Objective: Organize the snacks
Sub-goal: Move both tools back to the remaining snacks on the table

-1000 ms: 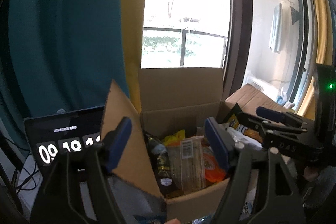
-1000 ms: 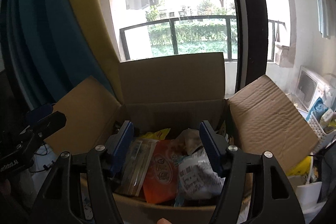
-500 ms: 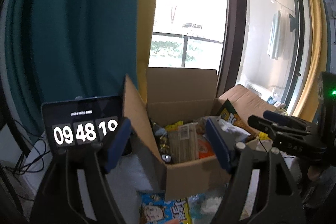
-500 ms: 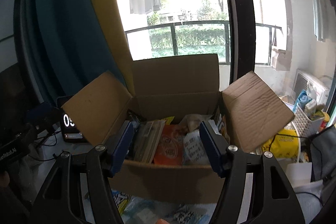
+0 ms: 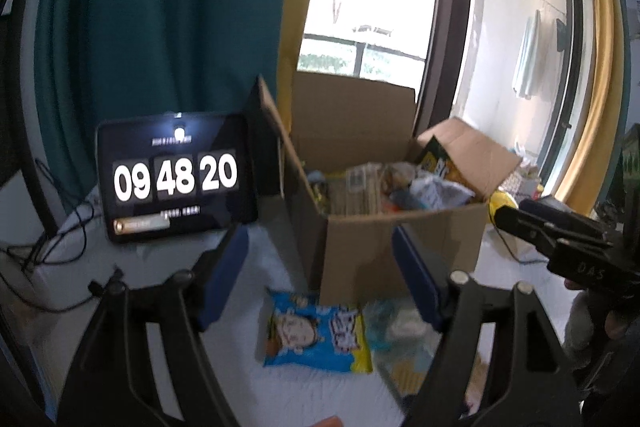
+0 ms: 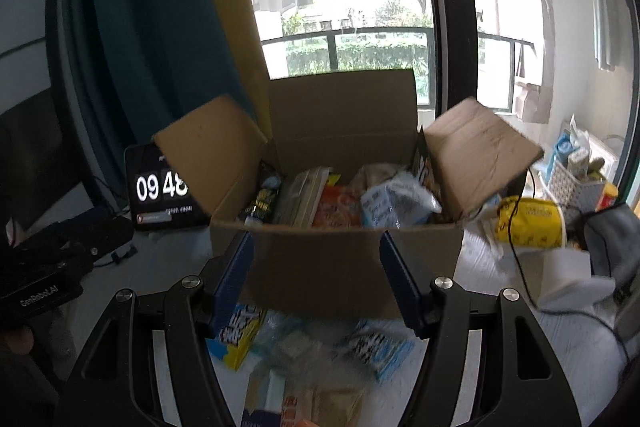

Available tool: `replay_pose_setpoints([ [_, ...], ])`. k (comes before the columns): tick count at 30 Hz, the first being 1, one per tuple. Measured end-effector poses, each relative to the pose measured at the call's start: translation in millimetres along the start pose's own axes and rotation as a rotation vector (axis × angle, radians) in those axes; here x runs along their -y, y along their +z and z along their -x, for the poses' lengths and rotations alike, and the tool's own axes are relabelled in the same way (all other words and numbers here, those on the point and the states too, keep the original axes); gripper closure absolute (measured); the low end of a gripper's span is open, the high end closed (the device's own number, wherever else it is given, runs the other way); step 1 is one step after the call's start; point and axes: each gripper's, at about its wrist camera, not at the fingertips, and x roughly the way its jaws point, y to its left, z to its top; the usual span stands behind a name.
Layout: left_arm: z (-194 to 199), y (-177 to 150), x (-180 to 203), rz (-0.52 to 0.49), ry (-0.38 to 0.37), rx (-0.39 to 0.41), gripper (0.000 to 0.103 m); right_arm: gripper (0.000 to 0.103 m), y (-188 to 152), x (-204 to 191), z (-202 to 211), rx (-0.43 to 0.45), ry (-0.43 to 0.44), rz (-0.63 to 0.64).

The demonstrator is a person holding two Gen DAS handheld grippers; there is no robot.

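An open cardboard box (image 5: 400,243) (image 6: 320,267) stands on the white table, holding several snack packs, among them an orange pack (image 6: 336,213) and a white-blue bag (image 6: 384,207). A blue and yellow snack pack (image 5: 316,335) (image 6: 238,335) lies on the table in front of the box with other loose packs (image 6: 372,347). My left gripper (image 5: 320,283) is open and empty, hanging over the loose packs. My right gripper (image 6: 316,275) is open and empty in front of the box. The right gripper also shows at the right of the left wrist view (image 5: 560,239).
A tablet clock (image 5: 176,183) reading 09 48 20 stands left of the box, with cables beside it. A yellow pack (image 6: 528,223) and a white basket (image 6: 572,183) lie to the right. Curtains and a window are behind.
Both grippers have pulled back and up from the box. The loose packs on the table in front of it have come into view. Both stay open.
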Motion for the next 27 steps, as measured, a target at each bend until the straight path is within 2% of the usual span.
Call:
replay_pose_setpoints([
  [6, 4, -29, -10, 0.011, 0.005, -0.046, 0.027, 0.035, -31, -4, 0, -0.047, 0.01, -0.028],
  [11, -1, -53, -19, 0.014, -0.006, -0.101, 0.026, 0.035, -66, -8, -9, -0.12, 0.047, -0.066],
  [13, -5, -62, -23, 0.02, -0.01, -0.128, 0.014, 0.035, -78, -11, -13, -0.15, 0.058, -0.067],
  [15, -10, -70, -26, 0.031, -0.016, -0.157, 0.009, 0.035, -91, -15, -19, -0.191, 0.077, -0.074],
  [20, -30, -87, -30, 0.041, -0.003, -0.241, 0.009, 0.035, -120, -29, -33, -0.285, 0.112, -0.041],
  [27, -55, -100, -22, 0.04, -0.002, -0.312, 0.009, 0.037, -133, -39, -40, -0.337, 0.147, -0.02],
])
